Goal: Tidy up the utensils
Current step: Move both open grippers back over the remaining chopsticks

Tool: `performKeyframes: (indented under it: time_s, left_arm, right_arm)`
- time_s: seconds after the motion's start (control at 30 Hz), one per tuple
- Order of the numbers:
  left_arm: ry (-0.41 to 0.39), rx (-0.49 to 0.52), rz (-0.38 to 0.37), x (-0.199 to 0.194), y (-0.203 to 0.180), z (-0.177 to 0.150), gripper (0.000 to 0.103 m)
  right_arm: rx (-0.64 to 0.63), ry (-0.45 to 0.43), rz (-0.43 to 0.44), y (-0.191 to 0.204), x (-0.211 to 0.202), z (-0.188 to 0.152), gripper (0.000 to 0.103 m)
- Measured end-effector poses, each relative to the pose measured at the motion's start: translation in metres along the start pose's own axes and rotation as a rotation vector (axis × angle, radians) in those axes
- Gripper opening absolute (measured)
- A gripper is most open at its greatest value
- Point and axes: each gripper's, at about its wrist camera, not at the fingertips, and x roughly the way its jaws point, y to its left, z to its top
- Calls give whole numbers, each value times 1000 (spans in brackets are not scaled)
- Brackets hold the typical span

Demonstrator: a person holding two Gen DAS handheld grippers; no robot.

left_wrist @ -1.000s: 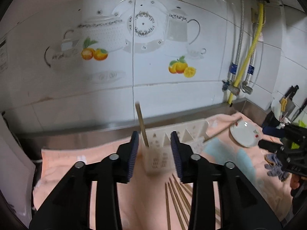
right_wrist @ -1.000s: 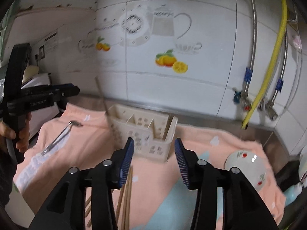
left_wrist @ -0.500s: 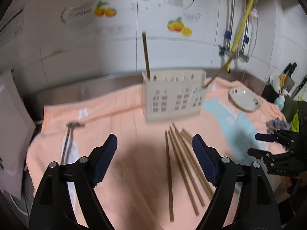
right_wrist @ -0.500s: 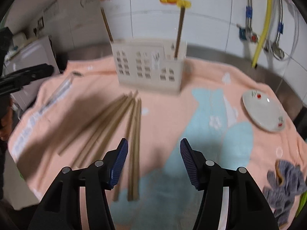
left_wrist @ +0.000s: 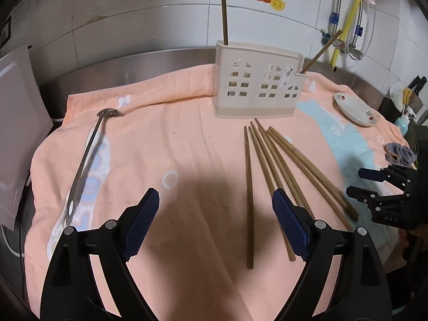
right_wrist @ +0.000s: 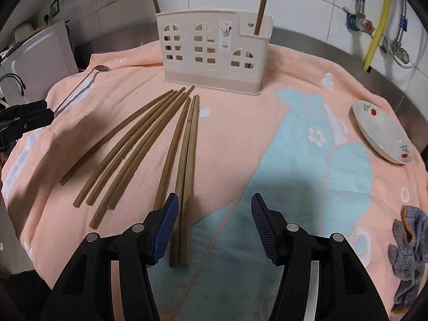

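Both the left gripper (left_wrist: 215,220) and right gripper (right_wrist: 212,226) are spread apart, holding nothing. Loose chopsticks (right_wrist: 149,144) lie on the towel (right_wrist: 267,139) before the holder (right_wrist: 214,53); better pinch one near its thick end

Towel (right_wrist: 240,123) covering the counter. Utensil holder (right_wrist: 214,50) standing at 12 o'clock, one chopstick (right_wrist: 263,2) in each end compartment. Loose chopsticks (right_wrist: 149,144) fanning before it; ladle (left_wrist: 88,157) lying at 9, plate (right_wrist: 382,131) at 3.
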Motion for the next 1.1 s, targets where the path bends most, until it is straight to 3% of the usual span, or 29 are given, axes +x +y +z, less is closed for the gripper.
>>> performKeyframes:
  time_s: [0.47, 0.77, 0.97, 1.1]
  left_arm:
    - [39, -21, 13, 5, 8, -15, 86]
    - [50, -24, 16, 6, 8, -21, 86]
    - [58, -33, 17, 8, 9, -24, 86]
    - [60, -19, -5, 9, 2, -27, 84]
  right_arm:
    - [-22, 27, -4, 2, 12, -2, 51]
    - [-65, 58, -8, 7, 19, -3, 39]
    - [-51, 43, 0, 6, 21, -5, 37]
    - [-59, 18, -20, 11, 20, -7, 25]
